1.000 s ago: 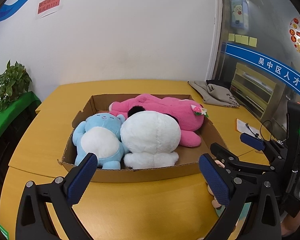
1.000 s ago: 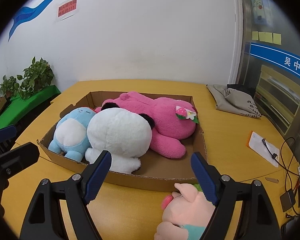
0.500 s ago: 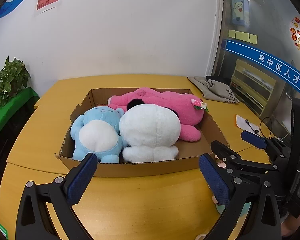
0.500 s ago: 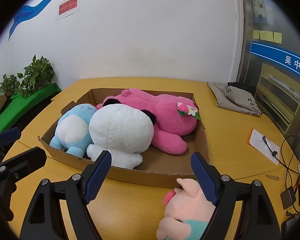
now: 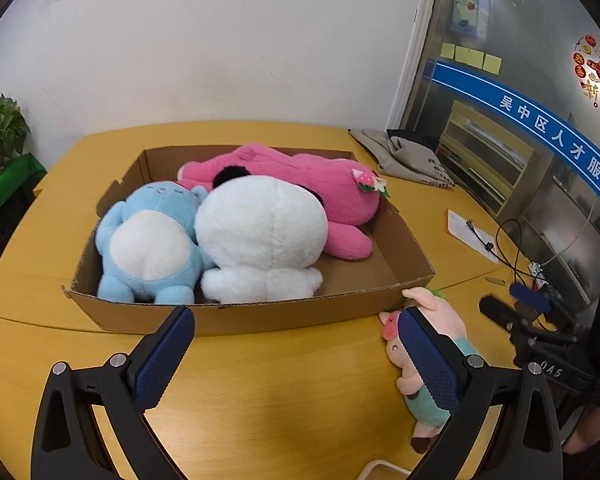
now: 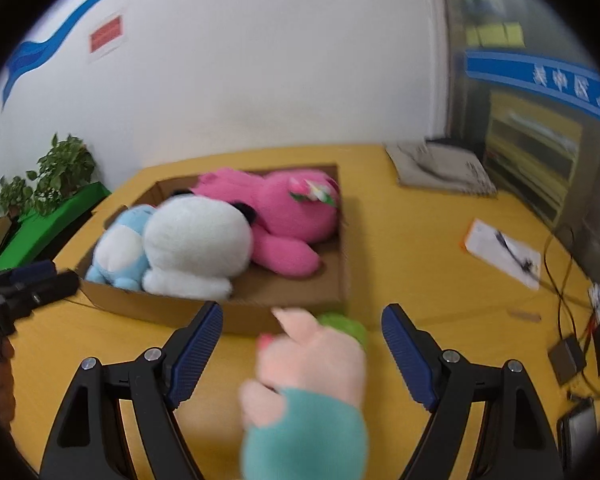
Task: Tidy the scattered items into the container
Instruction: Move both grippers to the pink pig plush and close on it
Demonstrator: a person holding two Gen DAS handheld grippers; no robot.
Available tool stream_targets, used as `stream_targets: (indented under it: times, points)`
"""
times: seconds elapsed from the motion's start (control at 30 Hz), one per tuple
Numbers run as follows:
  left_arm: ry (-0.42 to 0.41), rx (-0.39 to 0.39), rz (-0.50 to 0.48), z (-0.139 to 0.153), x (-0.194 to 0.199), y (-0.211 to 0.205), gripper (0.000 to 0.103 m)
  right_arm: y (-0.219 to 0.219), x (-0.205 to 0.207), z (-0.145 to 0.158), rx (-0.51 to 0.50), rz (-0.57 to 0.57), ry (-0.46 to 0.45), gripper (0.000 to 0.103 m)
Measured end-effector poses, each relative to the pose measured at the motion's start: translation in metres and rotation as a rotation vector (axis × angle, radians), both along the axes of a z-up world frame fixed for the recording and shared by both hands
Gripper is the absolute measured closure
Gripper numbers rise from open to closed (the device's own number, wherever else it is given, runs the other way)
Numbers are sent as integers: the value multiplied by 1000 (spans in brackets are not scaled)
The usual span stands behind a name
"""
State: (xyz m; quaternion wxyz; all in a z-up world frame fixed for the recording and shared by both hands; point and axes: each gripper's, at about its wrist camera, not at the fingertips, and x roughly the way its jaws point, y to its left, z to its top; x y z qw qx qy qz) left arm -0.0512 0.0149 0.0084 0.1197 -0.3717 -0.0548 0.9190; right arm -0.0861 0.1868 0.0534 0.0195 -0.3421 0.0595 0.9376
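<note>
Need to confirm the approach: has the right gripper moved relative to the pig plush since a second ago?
Yes. The right gripper has advanced over the pig plush, which now lies between its open fingers, nearer the cardboard box.

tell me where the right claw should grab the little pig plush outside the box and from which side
Grip the pig plush across its soft pink head, coming from the near side along the table. It lies flat outside the box, head toward the front wall, already between the open right claw fingers.

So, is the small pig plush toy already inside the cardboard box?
No, the pig plush lies on the yellow table outside the cardboard box, by its near right corner.
</note>
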Motion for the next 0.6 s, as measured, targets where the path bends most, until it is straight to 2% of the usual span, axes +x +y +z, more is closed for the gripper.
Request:
stream_targets:
  times: [0.1,0.2,0.33,0.47,0.5,0.6]
  points:
    - [-28,11,-25,-7,-4,9,0,20,6,-30,-55,-15,-93,21]
    - [-50,18,-46,-14,-10,19,0,16,12,-54,-48,21,-147,21]
    - [-86,21,-83,-22,-19,32,0,-3,18,-65,-94,120,-138,23]
    - [-122,32,-132,-32,-31,47,0,-35,18,-73,-84,238,-145,23]
    - [-136,35,-148,-36,-35,50,0,-45,18,-76,-70,267,-146,23]
    - [-206,30,-180,-56,-48,64,0,-72,25,-79,57,306,-104,21]
